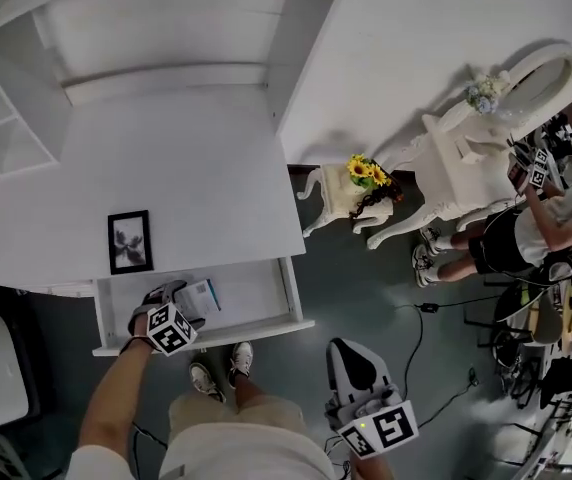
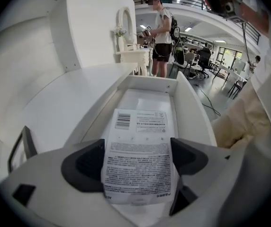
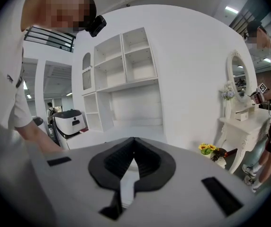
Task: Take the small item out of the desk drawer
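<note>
- White desk [image 1: 196,188], upper left, with its drawer [image 1: 261,290] open below.
- Left gripper [image 2: 136,162] pinches a printed packet [image 2: 142,126] over the drawer.
- Right gripper [image 3: 133,157], lower right, fingers pressed together.

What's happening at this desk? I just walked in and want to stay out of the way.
A person is working with a handheld gripper in each hand. The left gripper is closed on a flat white printed packet, holding it over the open drawer of the white desk. The right gripper is shut and empty, held off to the side, away from the desk.
</note>
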Demonstrator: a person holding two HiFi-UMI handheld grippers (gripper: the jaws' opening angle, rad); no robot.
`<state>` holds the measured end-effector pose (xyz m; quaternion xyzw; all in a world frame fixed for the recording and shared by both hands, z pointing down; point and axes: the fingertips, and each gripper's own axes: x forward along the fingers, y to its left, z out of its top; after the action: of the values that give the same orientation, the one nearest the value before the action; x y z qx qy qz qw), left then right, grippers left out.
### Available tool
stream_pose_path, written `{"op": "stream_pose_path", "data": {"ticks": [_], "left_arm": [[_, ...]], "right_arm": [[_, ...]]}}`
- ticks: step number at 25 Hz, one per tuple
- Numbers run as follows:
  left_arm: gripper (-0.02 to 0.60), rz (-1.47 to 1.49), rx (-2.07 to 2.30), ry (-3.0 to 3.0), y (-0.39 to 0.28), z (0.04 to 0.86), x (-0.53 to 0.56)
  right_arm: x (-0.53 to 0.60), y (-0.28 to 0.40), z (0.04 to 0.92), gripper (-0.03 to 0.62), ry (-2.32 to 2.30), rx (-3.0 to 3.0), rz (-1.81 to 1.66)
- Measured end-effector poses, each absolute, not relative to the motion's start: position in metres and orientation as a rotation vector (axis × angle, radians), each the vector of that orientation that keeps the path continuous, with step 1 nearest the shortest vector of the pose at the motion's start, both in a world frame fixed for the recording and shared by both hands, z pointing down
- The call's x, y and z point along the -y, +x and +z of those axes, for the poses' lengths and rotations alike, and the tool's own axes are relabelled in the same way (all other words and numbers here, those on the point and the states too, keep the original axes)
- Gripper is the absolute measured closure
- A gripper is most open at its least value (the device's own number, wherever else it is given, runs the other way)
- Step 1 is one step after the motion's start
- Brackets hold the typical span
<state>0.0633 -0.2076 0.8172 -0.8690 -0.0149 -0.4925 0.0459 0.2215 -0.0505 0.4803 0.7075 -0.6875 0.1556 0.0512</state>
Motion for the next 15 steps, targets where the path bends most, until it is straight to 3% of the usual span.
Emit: {"op": "stream_pose_path", "data": {"ticks": [15], "left_arm": [[0.138,-1.245,-0.391,-2.884,0.015,0.720,0.226]], "right_arm": [[0.081,0.164,0.443,0.583,2.013,2.303,0.338]]}}
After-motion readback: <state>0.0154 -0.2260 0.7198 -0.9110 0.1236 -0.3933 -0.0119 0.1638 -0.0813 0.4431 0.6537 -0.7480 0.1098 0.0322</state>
